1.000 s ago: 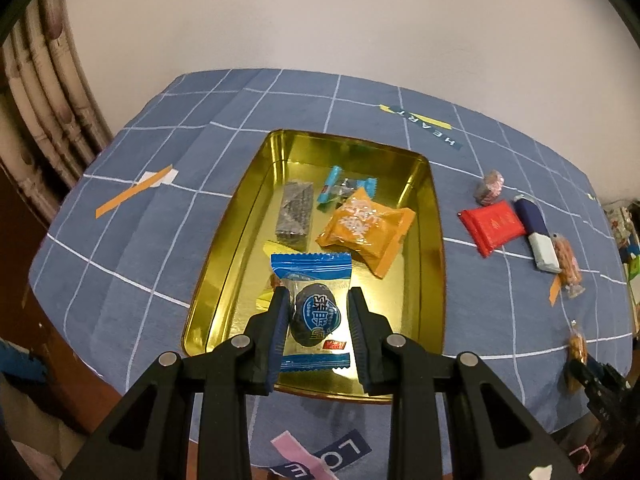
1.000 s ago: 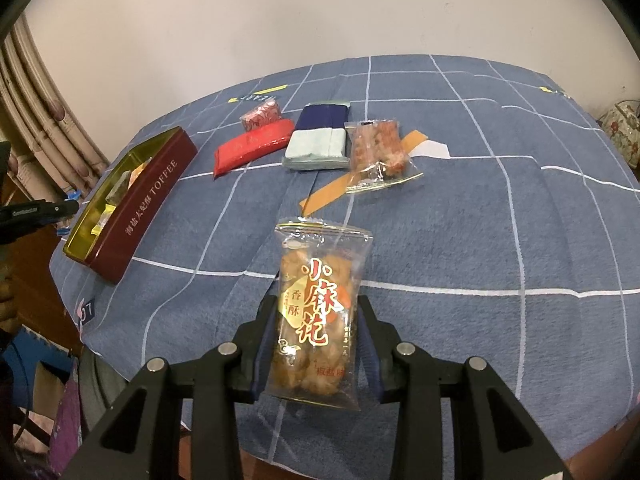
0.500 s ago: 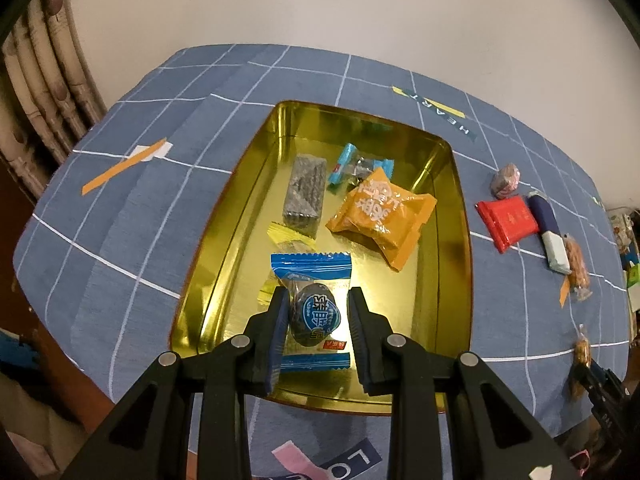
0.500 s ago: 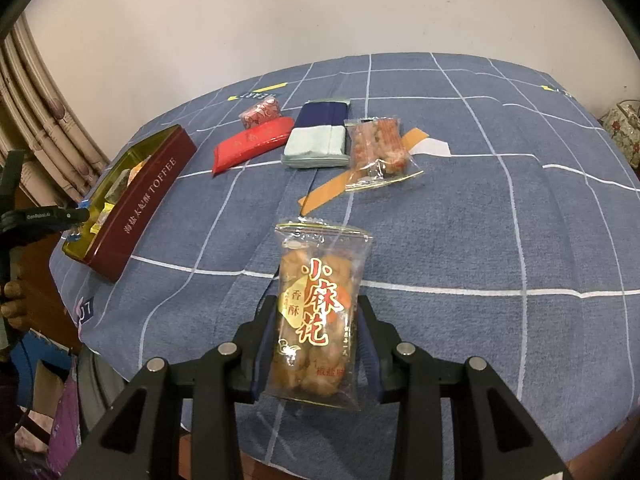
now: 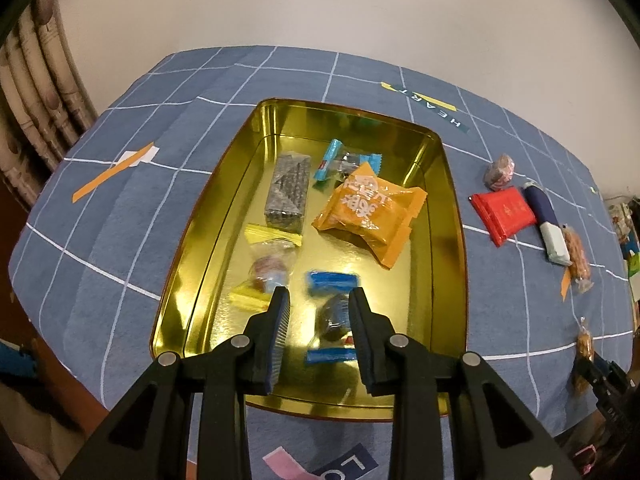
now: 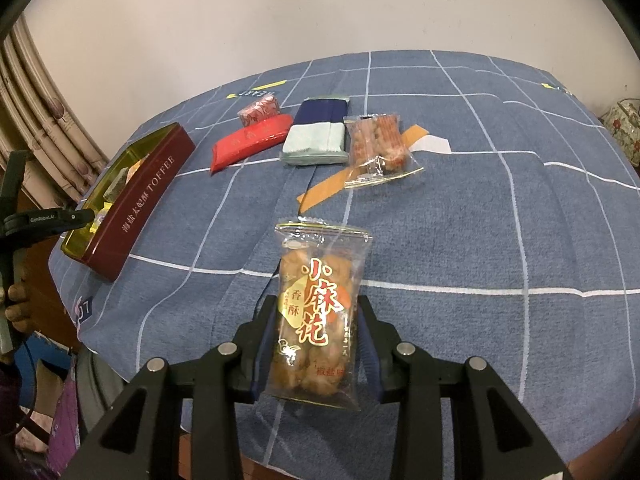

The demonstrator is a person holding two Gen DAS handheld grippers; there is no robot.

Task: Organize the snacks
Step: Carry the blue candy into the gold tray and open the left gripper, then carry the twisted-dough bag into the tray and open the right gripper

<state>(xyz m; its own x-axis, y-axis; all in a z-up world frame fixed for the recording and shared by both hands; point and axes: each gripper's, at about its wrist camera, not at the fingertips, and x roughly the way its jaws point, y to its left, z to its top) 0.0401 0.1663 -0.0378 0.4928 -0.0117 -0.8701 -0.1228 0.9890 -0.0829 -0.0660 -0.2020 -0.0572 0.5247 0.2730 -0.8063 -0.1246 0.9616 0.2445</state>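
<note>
My left gripper (image 5: 319, 294) hovers over the near end of the gold tin (image 5: 224, 208), and its jaws are opening. The blue-wrapped dark snack (image 5: 334, 316) lies blurred in the tin below the gap, close to the right finger, with no pad pressing on it. An orange pack (image 5: 372, 208), a dark bar (image 5: 290, 190), a blue candy (image 5: 344, 162) and a yellow-ended candy (image 5: 268, 268) also lie in the tin. My right gripper (image 6: 317, 308) is shut on a clear pack of fried twists (image 6: 320, 264), held above the blue cloth.
On the checked cloth right of the tin lie a red pack (image 6: 252, 140), a navy-and-white pack (image 6: 318, 132), a clear bag of crackers (image 6: 378, 144) and a small wrapped sweet (image 6: 258, 110). The tin's maroon side (image 6: 144, 200) faces the right gripper. Curtains hang at the left.
The left jaws have widened and the blue-wrapped snack has dropped out of their grip into the tin. The right gripper still holds its pack in the same place.
</note>
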